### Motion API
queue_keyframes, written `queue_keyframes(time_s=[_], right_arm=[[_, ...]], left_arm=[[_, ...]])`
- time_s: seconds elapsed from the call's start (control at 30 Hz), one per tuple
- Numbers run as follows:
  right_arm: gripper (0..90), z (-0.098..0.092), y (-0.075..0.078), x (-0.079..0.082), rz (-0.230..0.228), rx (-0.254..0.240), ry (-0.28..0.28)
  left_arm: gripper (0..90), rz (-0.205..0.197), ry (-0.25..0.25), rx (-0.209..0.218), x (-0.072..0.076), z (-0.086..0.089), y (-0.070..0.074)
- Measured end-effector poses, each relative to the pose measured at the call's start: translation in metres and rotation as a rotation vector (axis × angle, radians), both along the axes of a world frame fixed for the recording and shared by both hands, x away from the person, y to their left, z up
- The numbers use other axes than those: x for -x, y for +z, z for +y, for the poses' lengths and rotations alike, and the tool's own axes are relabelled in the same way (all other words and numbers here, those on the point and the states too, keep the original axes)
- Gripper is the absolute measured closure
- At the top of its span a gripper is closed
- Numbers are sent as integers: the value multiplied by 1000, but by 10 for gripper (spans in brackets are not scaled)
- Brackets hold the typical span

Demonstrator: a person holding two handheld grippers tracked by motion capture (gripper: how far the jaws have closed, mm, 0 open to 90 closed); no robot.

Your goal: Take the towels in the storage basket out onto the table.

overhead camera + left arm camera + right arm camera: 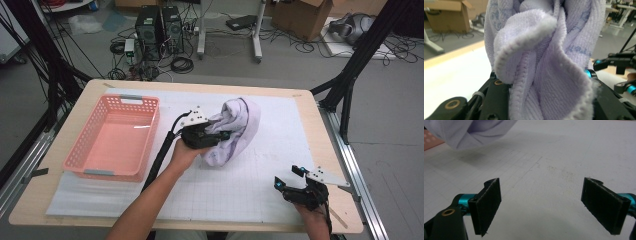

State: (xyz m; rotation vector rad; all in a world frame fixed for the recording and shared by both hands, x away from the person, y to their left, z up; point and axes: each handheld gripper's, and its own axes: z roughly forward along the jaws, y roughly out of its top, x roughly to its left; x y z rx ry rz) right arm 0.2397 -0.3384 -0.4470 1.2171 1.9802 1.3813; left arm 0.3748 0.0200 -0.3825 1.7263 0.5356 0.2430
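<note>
The left gripper [220, 135] is clamping the bunched lavender towel [235, 127] mid-desk, its length hanging upright; the right gripper [287, 177] is resting near the front right corner, jaws apart.

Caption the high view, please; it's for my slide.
Left claw grips a bunched lavender towel beside a pink basket.

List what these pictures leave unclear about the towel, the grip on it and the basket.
- Left gripper pads: in the left gripper view the lavender towel bunches over them, hiding the contact.
- Towel's full shape: cut off by the top edge in the right gripper view.
- Pink basket near inner wall: hidden by its own rim in the high view.
- Towel's blue print: too blurred to read.
</note>
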Motion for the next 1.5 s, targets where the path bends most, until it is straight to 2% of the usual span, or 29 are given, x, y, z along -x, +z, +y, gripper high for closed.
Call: queue_keyframes(time_s=[0.03,0.07,0.1,0.2,0.27,0.33,0.4,0.47,0.5,0.57,0.63,0.7,0.73,0.8,0.87,0.93,0.97,1.07,1.5], right_arm=[[150,0,0,0,4,-1,1],[150,0,0,-1,13,-5,2],[150,-1,0,-1,13,-6,0],[150,0,0,-1,6,-3,-1],[150,0,0,0,8,2,0],[150,0,0,-1,11,1,-1],[150,0,0,-1,14,-7,-3],[150,0,0,-1,15,-9,-5],[150,0,0,-1,8,0,0],[150,0,0,-1,15,0,-1],[150,0,0,-2,14,1,-1],[150,0,0,-2,17,1,-1],[150,0,0,-3,17,2,-1],[150,0,0,-3,17,2,0],[150,0,0,-3,17,5,-1],[150,0,0,-3,22,4,-2],[150,1,0,-3,24,4,-3],[150,0,0,-3,20,6,-4],[150,0,0,-3,26,-3,-13]], left_arm=[[599,15,0,-38,-4,-4,-8],[599,15,0,-38,-4,-4,-8],[599,33,14,-77,-10,-7,-17],[593,69,35,-92,-17,-9,-28],[583,69,41,-99,-18,-11,-31],[550,72,67,-123,-21,-16,-37],[475,90,100,-137,-23,-16,-40],[369,130,139,-136,-24,-13,-39],[304,149,159,-120,-24,-10,-37],[255,137,181,-103,-24,0,-27],[242,90,209,-93,-22,11,-15],[212,71,224,-73,-19,22,-5],[211,71,224,-73,-19,22,-5],[205,53,235,-43,-13,34,3],[204,26,248,-19,-6,40,1],[202,35,241,-21,-3,42,-1],[202,46,228,-28,2,45,-7],[217,31,219,-33,7,47,-13],[200,44,205,-2,8,51,-19]])
